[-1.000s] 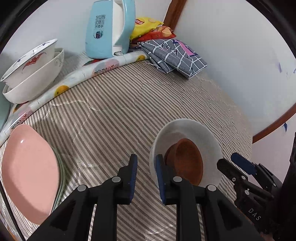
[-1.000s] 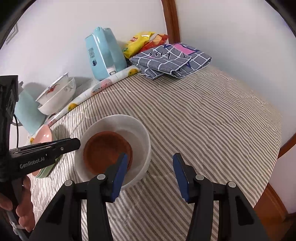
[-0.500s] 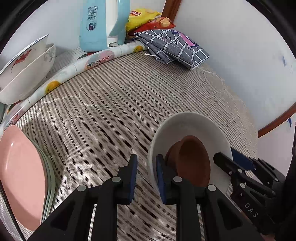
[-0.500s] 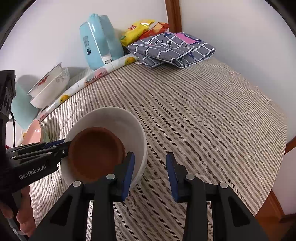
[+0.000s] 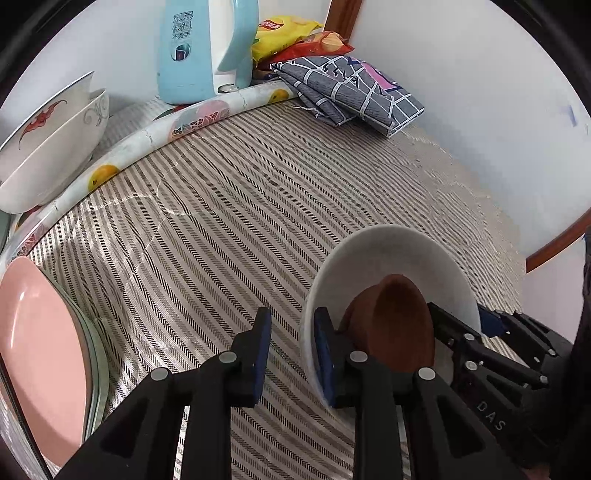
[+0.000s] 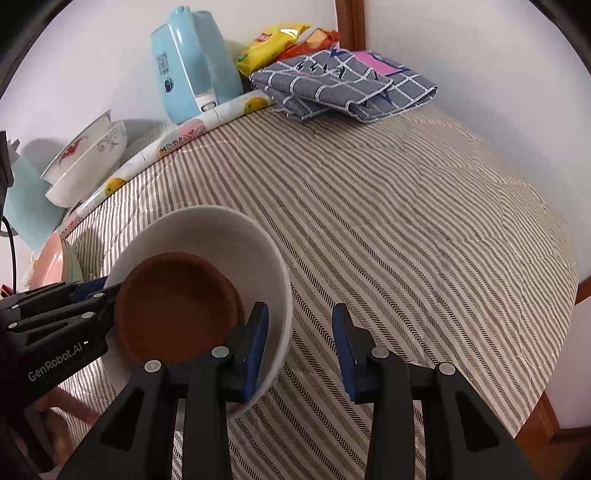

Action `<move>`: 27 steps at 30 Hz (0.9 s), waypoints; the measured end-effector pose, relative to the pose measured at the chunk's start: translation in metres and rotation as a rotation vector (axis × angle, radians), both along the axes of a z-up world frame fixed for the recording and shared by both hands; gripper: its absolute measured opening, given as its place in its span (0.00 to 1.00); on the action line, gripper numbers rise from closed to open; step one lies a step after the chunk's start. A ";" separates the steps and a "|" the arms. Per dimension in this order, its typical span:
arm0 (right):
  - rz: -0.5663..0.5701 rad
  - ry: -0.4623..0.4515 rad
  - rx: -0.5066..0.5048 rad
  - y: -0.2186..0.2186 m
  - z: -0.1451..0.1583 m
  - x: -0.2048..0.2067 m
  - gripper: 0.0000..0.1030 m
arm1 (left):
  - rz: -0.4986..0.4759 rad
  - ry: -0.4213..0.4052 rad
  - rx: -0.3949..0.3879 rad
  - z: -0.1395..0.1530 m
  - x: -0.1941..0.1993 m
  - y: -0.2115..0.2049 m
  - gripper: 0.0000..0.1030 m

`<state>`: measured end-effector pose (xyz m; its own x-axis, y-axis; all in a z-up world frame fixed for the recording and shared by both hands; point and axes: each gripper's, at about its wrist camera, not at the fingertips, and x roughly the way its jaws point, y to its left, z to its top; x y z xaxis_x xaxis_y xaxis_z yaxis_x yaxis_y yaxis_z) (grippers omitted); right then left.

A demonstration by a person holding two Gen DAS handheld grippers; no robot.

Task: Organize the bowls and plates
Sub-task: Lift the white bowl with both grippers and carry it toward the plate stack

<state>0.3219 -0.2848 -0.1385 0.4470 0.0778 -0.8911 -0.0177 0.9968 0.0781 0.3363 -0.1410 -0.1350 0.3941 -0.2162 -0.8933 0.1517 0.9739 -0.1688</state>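
Observation:
A white bowl [image 5: 391,251] [image 6: 207,232] holds a small brown bowl [image 5: 399,321] [image 6: 173,299] and is lifted and tilted above the striped tablecloth. My left gripper [image 5: 290,354] straddles the white bowl's near rim, jaws still apart. My right gripper [image 6: 299,347] straddles the opposite rim, jaws apart. It also shows in the left wrist view [image 5: 480,332]. A pink plate [image 5: 40,347] lies on a stack at the left. Two patterned white bowls [image 5: 44,147] are nested at the back left.
A light blue kettle [image 5: 199,48] stands at the back by the wall. Snack bags [image 5: 291,33] and a folded grey checked cloth [image 5: 351,92] lie at the back right. A fruit-print rolled mat [image 5: 159,136] edges the tablecloth. The table edge is at the right.
The white bowl with the brown bowl has risen and tilted between both grippers. The right gripper's jaws have narrowed around the rim. Both cameras moved closer over the table.

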 end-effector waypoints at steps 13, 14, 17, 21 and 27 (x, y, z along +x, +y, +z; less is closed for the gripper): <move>-0.018 0.015 0.018 -0.006 -0.002 0.006 0.38 | 0.006 0.015 -0.036 -0.004 0.004 0.002 0.25; -0.018 0.017 0.018 -0.006 -0.002 0.006 0.38 | 0.011 0.017 -0.043 -0.004 0.004 0.003 0.25; -0.019 0.015 0.006 -0.005 -0.002 0.005 0.38 | 0.022 0.025 -0.066 -0.006 0.005 0.006 0.25; -0.011 0.006 -0.010 -0.002 -0.001 0.003 0.34 | 0.000 0.014 -0.067 -0.006 0.002 0.002 0.17; 0.014 0.006 0.003 0.008 0.001 0.001 0.11 | -0.014 0.015 -0.065 -0.004 0.000 -0.002 0.10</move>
